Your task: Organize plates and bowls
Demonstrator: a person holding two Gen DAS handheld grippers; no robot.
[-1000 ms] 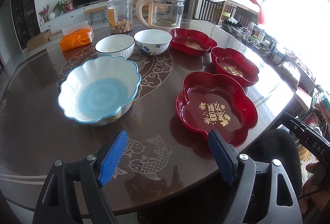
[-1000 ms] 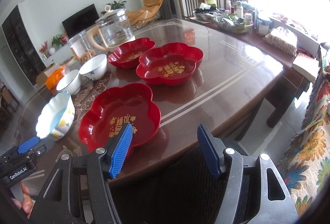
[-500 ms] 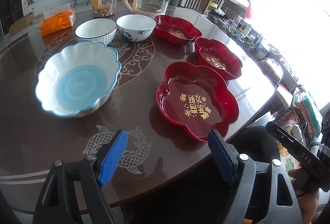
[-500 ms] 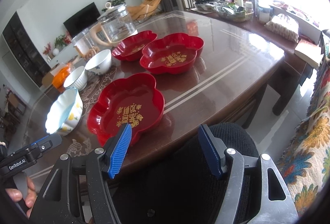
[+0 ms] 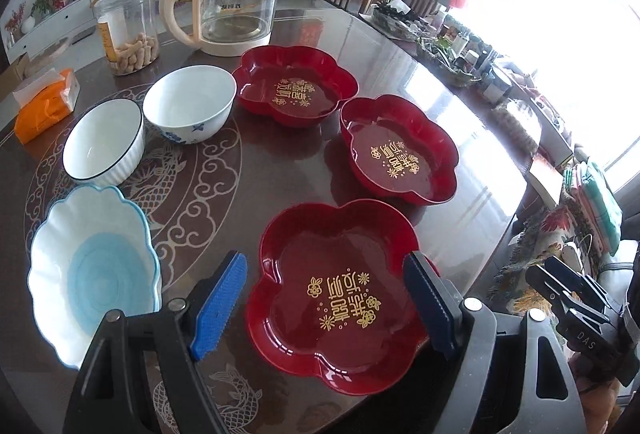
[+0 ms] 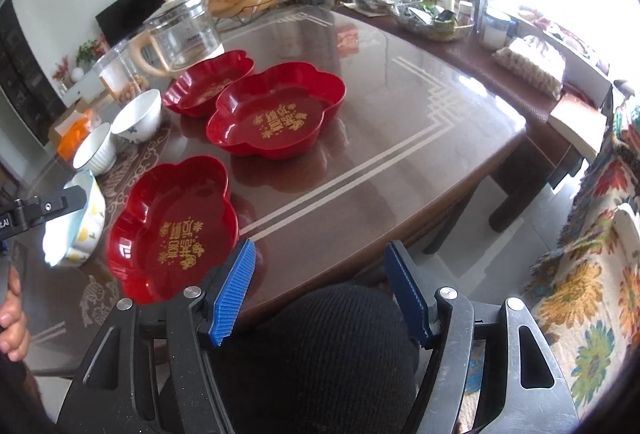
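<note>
Left wrist view: the left gripper (image 5: 326,300) hangs above the table (image 5: 280,170) with its jaws spread wide and nothing gripped; its blue pads (image 5: 218,308) frame the nearest red plate (image 5: 336,298) without touching it. Taking that plate as the landmark, a second red plate (image 5: 398,148) sits just beyond it, and a third red plate (image 5: 296,90) lies farther back still. To its left stands the scalloped blue-and-white bowl (image 5: 94,274); behind that bowl are the black-rimmed white bowl (image 5: 104,144) and the blue-flowered white bowl (image 5: 190,104), side by side. A glass kettle (image 5: 236,14) and a clear snack jar (image 5: 128,28) stand at the table's far side.

In the right wrist view, the right gripper (image 6: 318,292) is also released, jaws wide and empty, hovering off the table's near edge to the right of the nearest red plate (image 6: 174,230), above a dark knitted surface (image 6: 320,354).
</note>
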